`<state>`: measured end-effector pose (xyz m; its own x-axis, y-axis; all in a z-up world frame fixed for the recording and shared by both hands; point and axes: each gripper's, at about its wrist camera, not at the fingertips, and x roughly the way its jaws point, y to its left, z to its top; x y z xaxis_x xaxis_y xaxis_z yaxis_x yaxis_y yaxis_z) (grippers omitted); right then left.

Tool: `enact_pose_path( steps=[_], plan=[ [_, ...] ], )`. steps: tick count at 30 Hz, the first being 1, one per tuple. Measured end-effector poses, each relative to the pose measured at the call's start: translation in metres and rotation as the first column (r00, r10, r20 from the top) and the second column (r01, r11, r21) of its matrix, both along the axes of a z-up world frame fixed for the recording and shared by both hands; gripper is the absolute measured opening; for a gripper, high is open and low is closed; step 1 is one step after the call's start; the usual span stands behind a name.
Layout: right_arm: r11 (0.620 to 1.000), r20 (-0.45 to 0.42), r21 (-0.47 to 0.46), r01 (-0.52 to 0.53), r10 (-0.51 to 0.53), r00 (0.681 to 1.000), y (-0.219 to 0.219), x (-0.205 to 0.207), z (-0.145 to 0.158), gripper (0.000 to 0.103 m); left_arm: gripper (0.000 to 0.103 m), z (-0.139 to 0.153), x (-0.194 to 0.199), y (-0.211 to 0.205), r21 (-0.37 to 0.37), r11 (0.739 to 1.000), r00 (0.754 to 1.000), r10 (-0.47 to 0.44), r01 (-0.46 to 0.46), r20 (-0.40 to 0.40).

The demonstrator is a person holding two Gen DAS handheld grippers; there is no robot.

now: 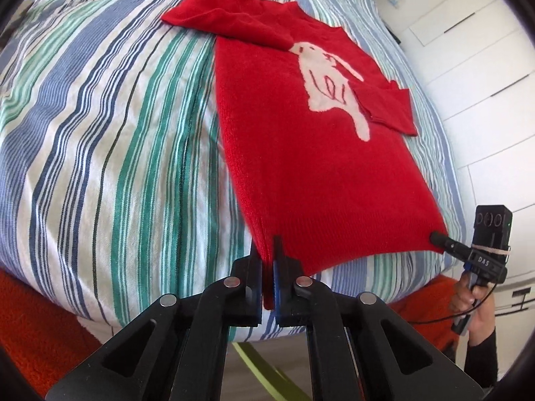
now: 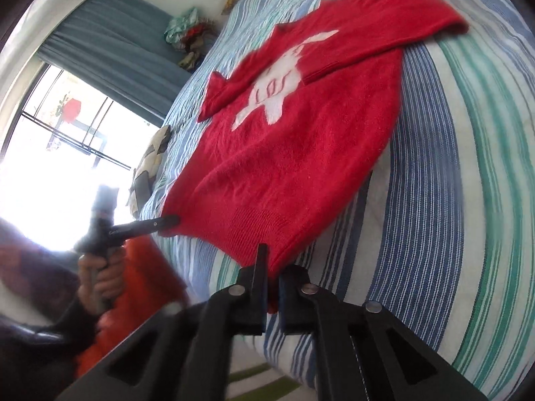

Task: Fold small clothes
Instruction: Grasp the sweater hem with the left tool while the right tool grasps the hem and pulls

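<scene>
The red sweater (image 1: 301,153) is spread on the striped bed (image 1: 117,133). One hem corner is pinched by the left gripper (image 1: 270,267). The other corner is pinched by the right gripper (image 2: 273,277).

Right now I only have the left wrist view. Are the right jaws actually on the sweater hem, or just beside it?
Observer: On it. The right gripper is shut, with the hem corner of the red sweater pinched between its jaws.
Operator: Anything on the bed past my own corner?
Observer: A black-and-white cushion lies on the striped bedcover, apart from the sweater.
Operator: And the far end?
Observer: A small heap of clothes sits there, next to a grey-blue curtain and well away from the sweater.
</scene>
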<state>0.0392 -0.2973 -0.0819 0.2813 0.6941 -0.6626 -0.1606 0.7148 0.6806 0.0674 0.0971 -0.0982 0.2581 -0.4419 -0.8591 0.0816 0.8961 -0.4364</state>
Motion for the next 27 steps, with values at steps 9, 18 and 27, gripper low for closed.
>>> enact_pose_path(
  steps=[9, 18, 27],
  plan=[
    [0.969, -0.251, -0.242, 0.058, -0.12, 0.961, -0.018, -0.001, -0.033, 0.004, 0.002, -0.037, -0.003, -0.026, 0.26, 0.963, 0.997, -0.069, 0.073, -0.027],
    [0.947, -0.219, -0.295, 0.13, -0.199, 0.955, -0.017, -0.015, -0.028, 0.003, 0.001, -0.016, -0.016, -0.004, 0.236, 0.972, 1.0, -0.014, 0.013, -0.001],
    [0.933, -0.247, -0.341, 0.119, -0.211, 0.946, -0.01, -0.02, -0.04, 0.003, 0.001, -0.048, -0.01, -0.017, 0.337, 0.94, 0.999, -0.046, 0.052, -0.026]
  ],
)
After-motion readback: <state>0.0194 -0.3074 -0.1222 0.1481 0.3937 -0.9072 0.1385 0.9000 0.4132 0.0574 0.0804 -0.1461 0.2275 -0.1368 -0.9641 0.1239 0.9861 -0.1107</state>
